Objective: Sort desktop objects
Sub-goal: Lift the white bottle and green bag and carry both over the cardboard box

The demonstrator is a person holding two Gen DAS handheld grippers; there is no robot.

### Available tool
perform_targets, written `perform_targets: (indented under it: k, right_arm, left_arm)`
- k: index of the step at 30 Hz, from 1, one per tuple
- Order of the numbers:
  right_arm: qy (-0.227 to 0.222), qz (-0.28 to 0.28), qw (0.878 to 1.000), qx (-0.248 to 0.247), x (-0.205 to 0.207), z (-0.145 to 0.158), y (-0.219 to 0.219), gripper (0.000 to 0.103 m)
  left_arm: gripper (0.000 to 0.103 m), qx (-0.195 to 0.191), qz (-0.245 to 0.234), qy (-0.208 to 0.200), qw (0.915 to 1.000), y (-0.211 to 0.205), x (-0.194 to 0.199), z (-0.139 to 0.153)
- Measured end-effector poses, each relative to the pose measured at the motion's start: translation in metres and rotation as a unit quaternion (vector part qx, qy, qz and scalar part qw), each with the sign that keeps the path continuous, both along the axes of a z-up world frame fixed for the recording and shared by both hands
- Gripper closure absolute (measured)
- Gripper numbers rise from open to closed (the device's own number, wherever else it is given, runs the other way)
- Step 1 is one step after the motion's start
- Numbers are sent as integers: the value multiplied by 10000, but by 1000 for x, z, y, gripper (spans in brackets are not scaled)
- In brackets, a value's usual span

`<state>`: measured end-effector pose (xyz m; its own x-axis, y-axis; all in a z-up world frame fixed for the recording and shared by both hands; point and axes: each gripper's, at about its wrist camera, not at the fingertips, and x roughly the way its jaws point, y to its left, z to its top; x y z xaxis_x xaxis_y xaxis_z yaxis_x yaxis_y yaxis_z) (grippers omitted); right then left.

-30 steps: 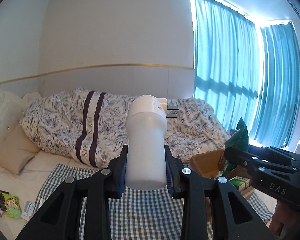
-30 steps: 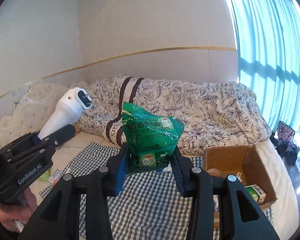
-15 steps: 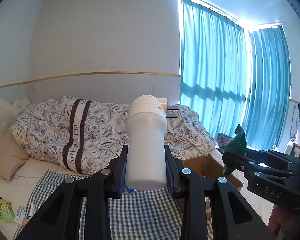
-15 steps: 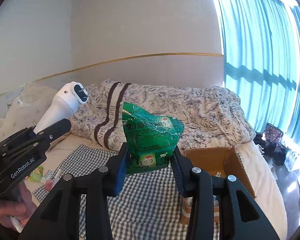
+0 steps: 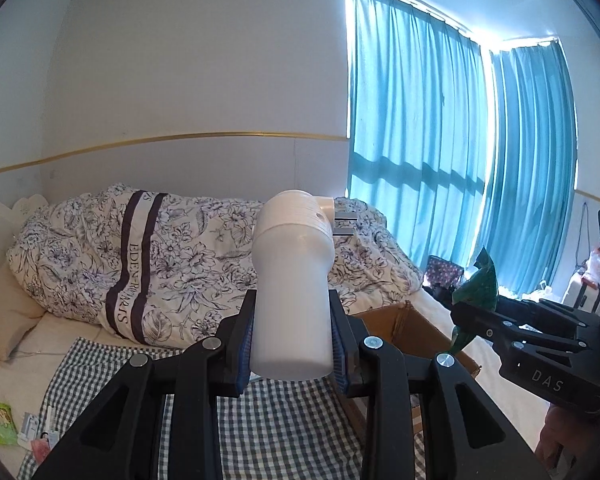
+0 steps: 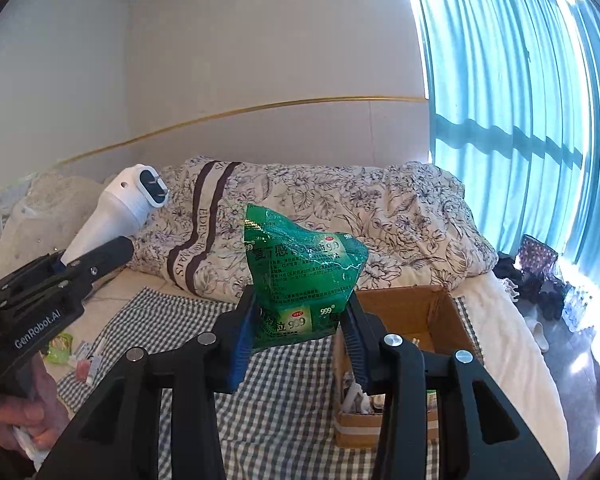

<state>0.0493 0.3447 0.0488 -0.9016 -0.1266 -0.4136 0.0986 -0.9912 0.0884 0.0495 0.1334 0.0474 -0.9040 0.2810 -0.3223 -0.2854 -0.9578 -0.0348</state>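
Observation:
My left gripper (image 5: 292, 344) is shut on a white plug-in device (image 5: 292, 292) with two metal prongs at its far end, held upright above the checked cloth (image 5: 268, 432). From the right wrist view, that same white device (image 6: 116, 216) and the left gripper (image 6: 96, 260) show at the left. My right gripper (image 6: 300, 332) is shut on a green medicine bag (image 6: 304, 272), held in the air just left of an open cardboard box (image 6: 440, 312). In the left wrist view the green bag (image 5: 478, 288) and right gripper (image 5: 464, 316) sit at the right, over the box (image 5: 400, 320).
A checked cloth (image 6: 148, 320) covers the bed, with a floral duvet (image 6: 400, 220) heaped behind it. Several small packets (image 5: 4, 424) lie left of the cloth. The box holds some items. Blue curtains (image 5: 420, 160) hang on the right. A hand (image 6: 24, 420) grips the left tool.
Both grippers have risen and swung rightward with their loads still clamped. The box now sits closer under the right gripper, and the curtains fill more of the view.

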Motion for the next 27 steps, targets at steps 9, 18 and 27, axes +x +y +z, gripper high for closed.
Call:
perform_targets:
  k: [9, 18, 27]
  right_arm:
    - [-98, -318, 9994, -2, -6, -11, 47, 63]
    - [-283, -728, 9969, -40, -19, -28, 98, 63]
    - [-534, -844, 9950, 34, -39, -52, 127, 63]
  left_arm:
    - [71, -62, -325, -160, 9993, 49, -19, -9]
    - [71, -147, -714, -351, 9967, 98, -41, -28]
    - [71, -252, -964, -616, 9931, 137, -66, -57]
